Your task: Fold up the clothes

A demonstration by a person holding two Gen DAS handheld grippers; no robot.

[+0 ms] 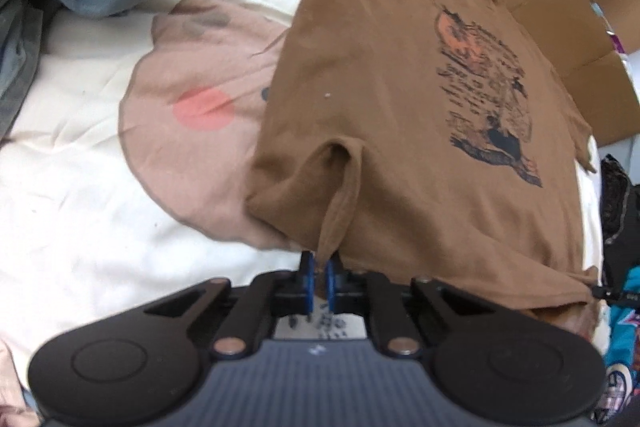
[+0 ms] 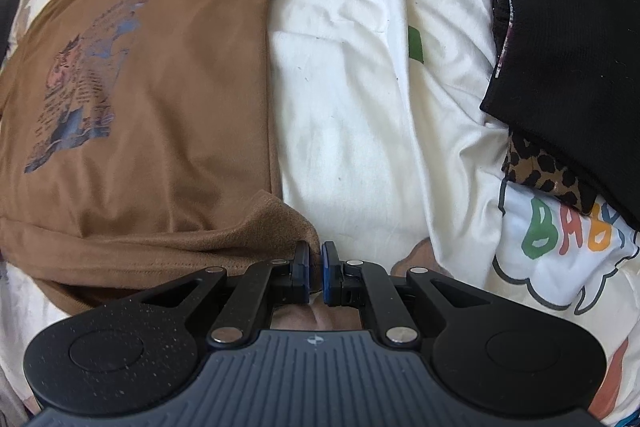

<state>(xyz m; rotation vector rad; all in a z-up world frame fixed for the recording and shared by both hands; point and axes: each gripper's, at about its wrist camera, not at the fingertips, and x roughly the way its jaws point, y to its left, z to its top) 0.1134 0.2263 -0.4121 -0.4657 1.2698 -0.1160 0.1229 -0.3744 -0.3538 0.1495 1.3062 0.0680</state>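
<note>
Brown printed cotton T-shirt (image 1: 380,75) lies flat on white printed bedsheet (image 2: 344,99). Left gripper (image 1: 319,277) clamped on hem fold at 6 o'clock. Right gripper (image 2: 315,269) pinched on the hem corner, 6 o'clock in its view.

brown printed t-shirt (image 1: 380,67) spread flat, print up, on white bedding, bottom hem bunched

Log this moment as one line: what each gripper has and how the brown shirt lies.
left gripper: shut on brown T-shirt hem | right gripper: shut on hem corner | shirt: flat, print up, unfolded
</note>
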